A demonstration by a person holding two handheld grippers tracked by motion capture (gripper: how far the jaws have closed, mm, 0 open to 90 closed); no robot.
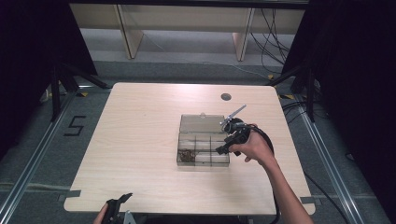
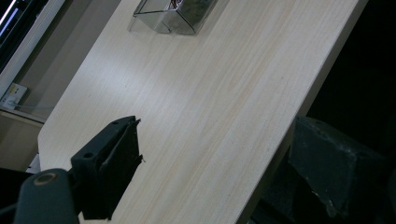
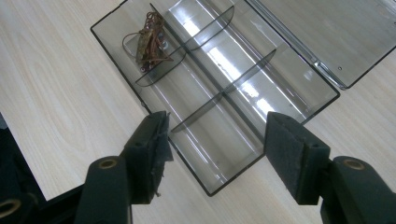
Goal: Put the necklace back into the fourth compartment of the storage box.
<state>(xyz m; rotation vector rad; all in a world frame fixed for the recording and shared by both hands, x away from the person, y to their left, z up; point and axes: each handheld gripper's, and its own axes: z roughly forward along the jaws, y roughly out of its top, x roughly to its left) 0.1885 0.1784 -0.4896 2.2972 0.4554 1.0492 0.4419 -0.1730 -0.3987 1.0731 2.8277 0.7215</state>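
In the high view a light wooden table (image 1: 140, 140) carries a clear plastic compartment box (image 1: 203, 149) a little right of its centre, with the hinged lid (image 1: 201, 123) laid open flat on the far side. A small tangle of brownish wire (image 1: 187, 156) lies in the box's near-left compartment. The right gripper (image 1: 223, 148) is held in the person's right hand (image 1: 256, 148) just over the box's right end, its jaws pointing down and left toward the near-right compartments, and its cable (image 1: 268, 140) loops behind the hand. The left gripper (image 1: 116, 205) sits low at the table's near edge, well apart from the box, with the left hand (image 1: 100, 217) barely inside the frame. In the left gripper view one black jaw rises at lower left over bare tabletop and the other shows as a dark block at lower right, past the table's edge, so the left gripper looks released with a wide gap, though that right side is dim; the box's corner (image 2: 163, 21) shows far off at the top. In the right gripper view the two jaws stand well apart with nothing between them, hovering above the box's end compartment (image 3: 219, 149), while the wire tangle (image 3: 149, 44) rests in a compartment at the box's other end and the open lid (image 3: 327, 32) lies at upper right.
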